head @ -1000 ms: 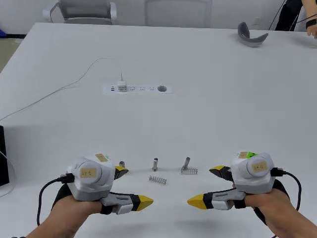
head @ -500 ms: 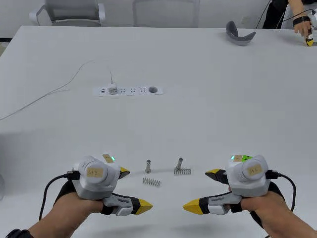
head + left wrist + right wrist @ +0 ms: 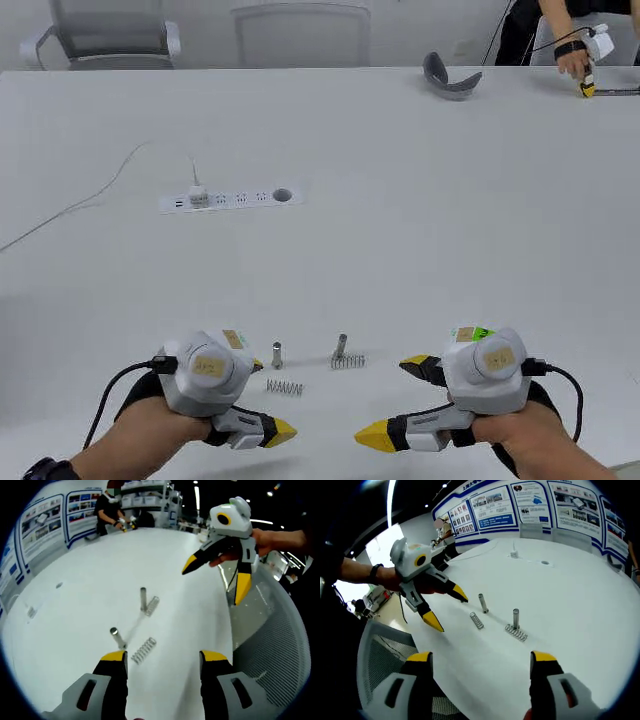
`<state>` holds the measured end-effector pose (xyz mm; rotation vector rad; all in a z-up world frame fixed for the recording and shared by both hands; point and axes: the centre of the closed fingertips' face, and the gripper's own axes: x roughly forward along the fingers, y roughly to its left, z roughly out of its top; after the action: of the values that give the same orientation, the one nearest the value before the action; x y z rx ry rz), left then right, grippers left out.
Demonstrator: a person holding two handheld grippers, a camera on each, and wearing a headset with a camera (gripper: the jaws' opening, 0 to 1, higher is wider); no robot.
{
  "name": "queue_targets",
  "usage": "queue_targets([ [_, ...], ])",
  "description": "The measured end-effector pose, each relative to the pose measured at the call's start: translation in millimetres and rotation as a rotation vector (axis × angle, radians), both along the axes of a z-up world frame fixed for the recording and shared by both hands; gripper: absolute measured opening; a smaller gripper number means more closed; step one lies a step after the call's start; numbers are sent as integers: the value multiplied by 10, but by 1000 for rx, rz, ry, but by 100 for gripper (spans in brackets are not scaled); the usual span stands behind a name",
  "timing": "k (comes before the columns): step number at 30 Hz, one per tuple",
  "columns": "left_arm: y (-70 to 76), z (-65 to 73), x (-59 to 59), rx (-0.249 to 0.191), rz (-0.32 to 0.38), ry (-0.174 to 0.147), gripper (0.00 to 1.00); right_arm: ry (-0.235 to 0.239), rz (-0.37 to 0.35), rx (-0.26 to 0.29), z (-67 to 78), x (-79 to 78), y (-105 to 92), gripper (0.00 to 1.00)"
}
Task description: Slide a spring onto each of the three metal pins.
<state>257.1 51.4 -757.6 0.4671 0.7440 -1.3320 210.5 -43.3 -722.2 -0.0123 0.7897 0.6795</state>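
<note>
The left gripper (image 3: 271,398) is creeping closer to the loose spring (image 3: 284,386), which is lying flat and sideways on the tabletop (image 3: 400,250), just past its spread fingers (image 3: 275,431). The right gripper (image 3: 385,398) is hanging farther off, fingers spread too.

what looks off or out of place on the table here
Nothing spilled or damaged. Two small coiled wire springs lie loose on the white table by two short upright metal pins; the task names three pins.
</note>
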Motion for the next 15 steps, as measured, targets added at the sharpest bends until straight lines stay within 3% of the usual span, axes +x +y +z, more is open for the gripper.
queue_targets([
  [10, -96, -255, 92, 19, 37, 40, 50, 8, -22, -1, -21, -66, -74, 81],
  [13, -72, -328, 98, 39, 45, 37, 46, 11, -28, -2, -28, -83, -99, 81],
  [15, -62, -328, 90, 28, 55, 50, 43, 12, -32, -1, -25, -93, -104, 81],
])
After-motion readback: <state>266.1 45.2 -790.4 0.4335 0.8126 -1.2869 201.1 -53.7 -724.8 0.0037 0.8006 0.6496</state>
